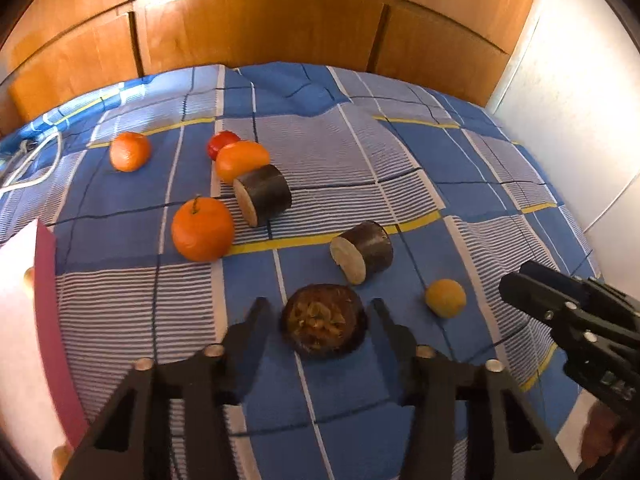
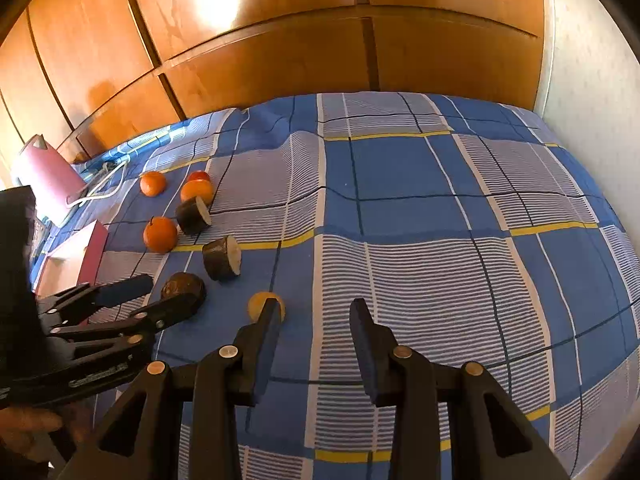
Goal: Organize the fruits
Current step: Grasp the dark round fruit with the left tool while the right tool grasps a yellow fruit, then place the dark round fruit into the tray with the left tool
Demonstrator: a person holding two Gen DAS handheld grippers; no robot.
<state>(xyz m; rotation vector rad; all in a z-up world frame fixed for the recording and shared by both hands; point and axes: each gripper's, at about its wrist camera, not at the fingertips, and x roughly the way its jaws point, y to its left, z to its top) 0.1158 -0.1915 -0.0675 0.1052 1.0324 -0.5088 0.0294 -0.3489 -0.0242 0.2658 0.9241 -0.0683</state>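
Fruits lie on a blue checked bedsheet [image 1: 400, 152]. My left gripper [image 1: 320, 312] is open, its fingers either side of a dark round fruit with a brown cut face [image 1: 323, 320], not touching it. Beyond lie two dark cut cylinders [image 1: 364, 251] [image 1: 264, 194], a stemmed orange [image 1: 202, 229], two more orange fruits [image 1: 130, 151] [image 1: 240, 160], a red fruit [image 1: 221, 142] and a small yellow fruit [image 1: 445, 297]. My right gripper [image 2: 316, 312] is open and empty; the yellow fruit [image 2: 258, 302] sits just behind its left fingertip [image 2: 271, 312]. The left gripper also shows in the right wrist view [image 2: 160, 296].
A pink-sided box [image 1: 46, 300] stands at the left edge of the bed; it also shows in the right wrist view [image 2: 94, 252]. A white cord [image 1: 36, 164] lies at the far left. A wooden wardrobe [image 1: 260, 28] stands behind the bed and a white wall [image 1: 580, 100] on the right.
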